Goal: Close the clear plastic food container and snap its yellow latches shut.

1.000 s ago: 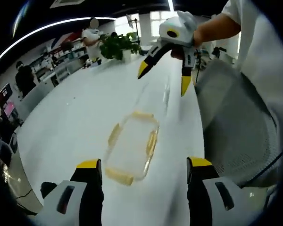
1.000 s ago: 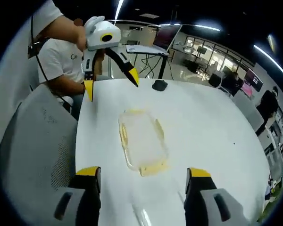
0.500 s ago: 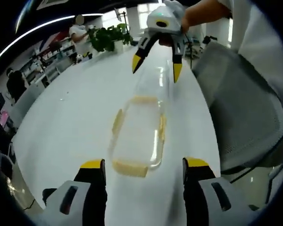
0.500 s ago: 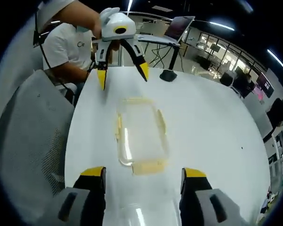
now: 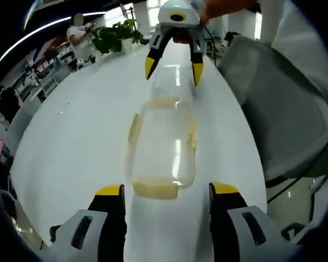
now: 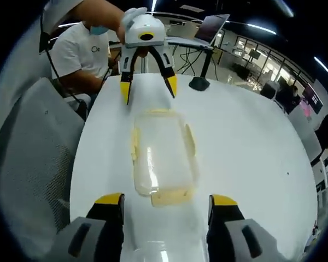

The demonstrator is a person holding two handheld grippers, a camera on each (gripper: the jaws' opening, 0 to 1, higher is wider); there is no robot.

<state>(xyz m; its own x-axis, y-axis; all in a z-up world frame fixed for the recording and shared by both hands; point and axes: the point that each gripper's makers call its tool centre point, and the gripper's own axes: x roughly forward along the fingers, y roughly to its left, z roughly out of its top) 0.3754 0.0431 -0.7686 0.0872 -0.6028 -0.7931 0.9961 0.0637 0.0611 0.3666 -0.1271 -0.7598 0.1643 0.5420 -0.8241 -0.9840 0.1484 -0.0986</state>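
A clear plastic food container (image 5: 163, 144) (image 6: 161, 158) lies lengthwise on the white table (image 5: 71, 136) (image 6: 251, 147). Its lid appears to sit on top, and its yellow latches stick outward at both ends and both long sides. My left gripper (image 5: 165, 191) is open, its yellow-tipped jaws either side of the near end latch (image 5: 156, 189). It also appears beyond the container's far end in the right gripper view (image 6: 148, 88). My right gripper (image 6: 165, 200) is open at the opposite end, astride that end latch (image 6: 169, 196), and appears held above the far end in the left gripper view (image 5: 174, 71).
A grey mesh chair (image 5: 279, 109) (image 6: 27, 164) stands close along one table edge. A potted plant (image 5: 115, 35) sits at one far end of the table, a black stand (image 6: 199, 82) at the other. A seated person in white (image 6: 82, 52) is behind the table.
Both grippers have closed in on the container from opposite ends and lined up with its long axis. Both stay open; the container has not moved.
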